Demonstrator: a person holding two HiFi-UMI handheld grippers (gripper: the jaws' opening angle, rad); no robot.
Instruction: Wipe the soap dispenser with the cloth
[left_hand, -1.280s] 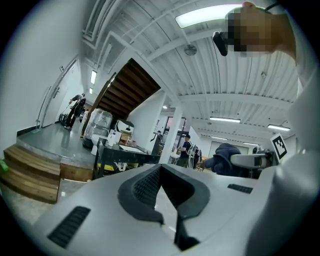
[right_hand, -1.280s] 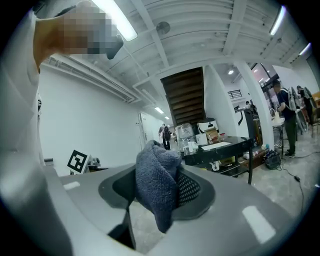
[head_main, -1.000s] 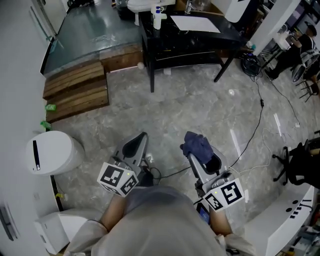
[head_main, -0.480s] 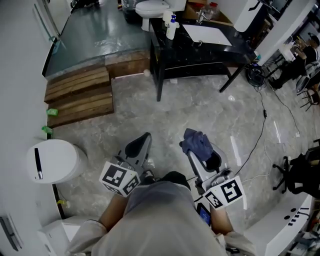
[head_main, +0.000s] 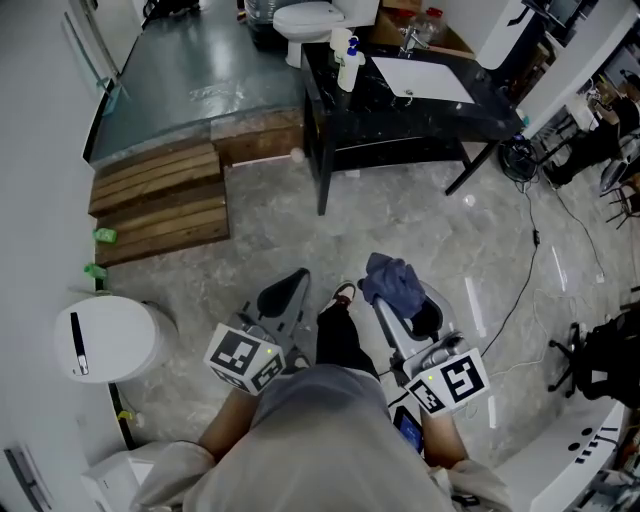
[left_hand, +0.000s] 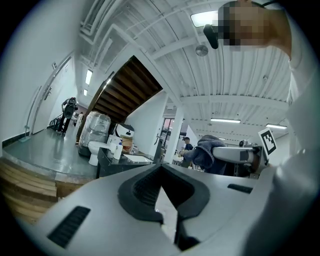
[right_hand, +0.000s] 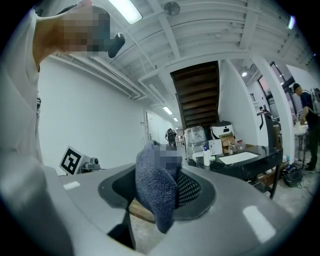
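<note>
The soap dispenser (head_main: 350, 66), a white bottle with a blue top, stands on the left end of a black table (head_main: 440, 108) far ahead of both grippers. It also shows small in the left gripper view (left_hand: 118, 148) and the right gripper view (right_hand: 206, 156). My right gripper (head_main: 392, 290) is shut on a dark blue cloth (head_main: 394, 281), which hangs bunched over its jaws (right_hand: 156, 192). The left gripper (head_main: 288, 288) is shut and holds nothing, its jaws meeting (left_hand: 161, 169). Both point level toward the table.
A white basin (head_main: 424, 79) is set in the table, with a toilet (head_main: 310, 17) behind it. Wooden steps (head_main: 156, 196) and a raised platform lie at the left, a white bin (head_main: 104, 337) near left. A cable (head_main: 524, 262) crosses the grey floor at right. My foot (head_main: 340, 330) shows between the grippers.
Both grippers and I have advanced toward the black table, which sits lower and nearer in the head view. A dark trouser leg and shoe have stepped forward between the grippers.
</note>
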